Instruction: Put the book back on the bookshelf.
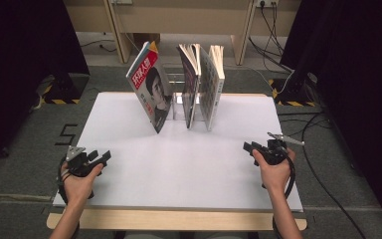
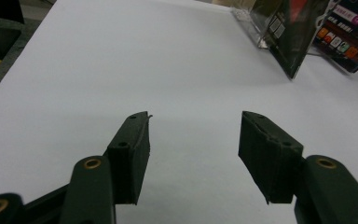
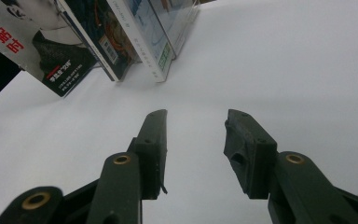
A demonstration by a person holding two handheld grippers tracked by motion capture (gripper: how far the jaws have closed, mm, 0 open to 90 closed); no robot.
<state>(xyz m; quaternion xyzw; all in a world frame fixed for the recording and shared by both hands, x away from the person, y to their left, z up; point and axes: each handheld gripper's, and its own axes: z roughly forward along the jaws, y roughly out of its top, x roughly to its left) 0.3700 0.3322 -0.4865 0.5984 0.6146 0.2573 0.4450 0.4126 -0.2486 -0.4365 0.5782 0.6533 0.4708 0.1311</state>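
Observation:
Three magazines stand on end in a clear holder (image 1: pixel 178 99) at the back middle of the white table (image 1: pixel 179 159). The left magazine (image 1: pixel 150 84), with a portrait and red title on its cover, leans to the left; the middle magazine (image 1: pixel 190 82) and the right magazine (image 1: pixel 214 84) stand nearly upright. My left gripper (image 1: pixel 104 157) rests low at the table's front left, open and empty, pointing toward the books. My right gripper (image 1: pixel 248 148) sits at the front right, open with nothing between its jaws. In the left gripper view the left gripper (image 2: pixel 193 128) faces bare table; the right gripper (image 3: pixel 196 121) looks toward the magazines (image 3: pixel 121 42).
Black curtains flank the table on both sides. Cables (image 1: pixel 323 164) trail over the grey floor at the right. A wooden frame (image 1: pixel 179 20) stands behind the table. A wooden strip (image 1: pixel 179 219) edges the table's front.

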